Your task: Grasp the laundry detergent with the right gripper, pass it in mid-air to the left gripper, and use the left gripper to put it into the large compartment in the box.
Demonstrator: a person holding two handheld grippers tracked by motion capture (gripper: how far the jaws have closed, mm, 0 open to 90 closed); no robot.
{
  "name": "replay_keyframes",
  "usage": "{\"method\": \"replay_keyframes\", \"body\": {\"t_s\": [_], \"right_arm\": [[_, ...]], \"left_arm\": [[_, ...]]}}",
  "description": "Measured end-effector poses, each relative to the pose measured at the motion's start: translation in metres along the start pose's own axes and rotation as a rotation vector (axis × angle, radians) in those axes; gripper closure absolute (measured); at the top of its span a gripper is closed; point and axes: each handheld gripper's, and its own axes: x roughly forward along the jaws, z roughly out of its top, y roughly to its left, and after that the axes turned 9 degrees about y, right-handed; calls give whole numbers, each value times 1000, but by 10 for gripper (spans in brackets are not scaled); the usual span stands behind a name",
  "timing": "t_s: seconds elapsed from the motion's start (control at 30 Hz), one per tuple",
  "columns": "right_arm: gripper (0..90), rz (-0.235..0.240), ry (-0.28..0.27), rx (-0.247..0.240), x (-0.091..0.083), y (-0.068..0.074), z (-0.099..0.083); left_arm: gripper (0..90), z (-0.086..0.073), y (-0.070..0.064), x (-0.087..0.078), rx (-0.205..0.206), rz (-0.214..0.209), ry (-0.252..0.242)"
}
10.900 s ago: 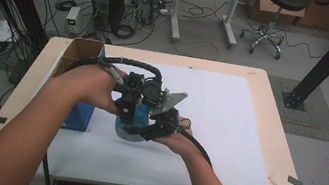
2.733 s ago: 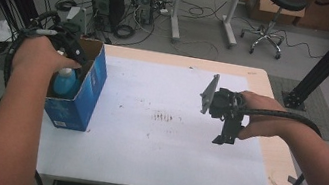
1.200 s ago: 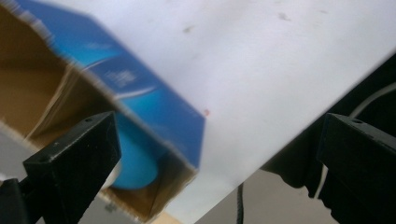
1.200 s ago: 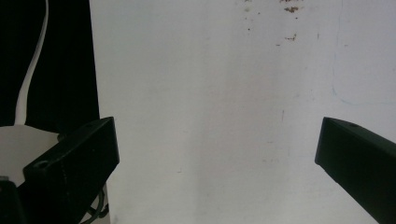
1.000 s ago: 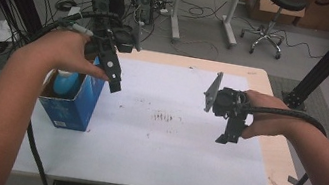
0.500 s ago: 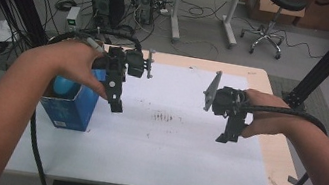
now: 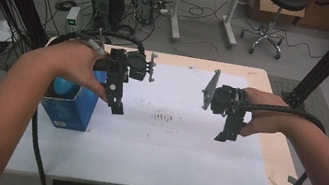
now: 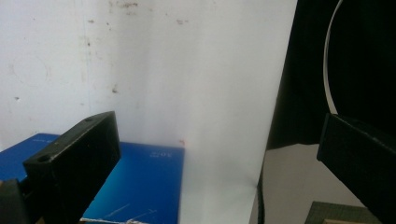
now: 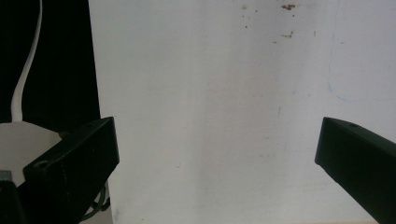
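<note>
White paper [image 7: 168,149] covers most of the table [image 7: 287,164], and I hold both tools above it with nothing in either. My left gripper [image 7: 117,107] hangs near the left edge, just beside the box [image 7: 65,111], jaws pointing down and spread wide; its own view shows bare paper between them and the box's blue face [image 8: 140,182] below. My right gripper [image 7: 223,135] hovers toward the right edge, well apart from the left, jaws likewise wide apart over clean sheet [image 9: 210,116]. I judge both are held clear and high because no grasp is in hand. The box stands upright at the left edge, open at the top, with a pale blue rounded thing [image 7: 64,88] sitting inside it; what it is, I cannot tell.
</note>
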Motion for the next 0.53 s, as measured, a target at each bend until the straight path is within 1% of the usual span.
{"method": "replay_keyframes", "body": {"t_s": [0.17, 0.53], "right_arm": [[0, 2, -2, -2, 0, 0, 0], [0, 3, -2, 6, 2, 1, -4]], "left_arm": [[1, 1, 1, 0, 0, -2, 1], [1, 8, 1, -1, 20, 2, 9]]}}
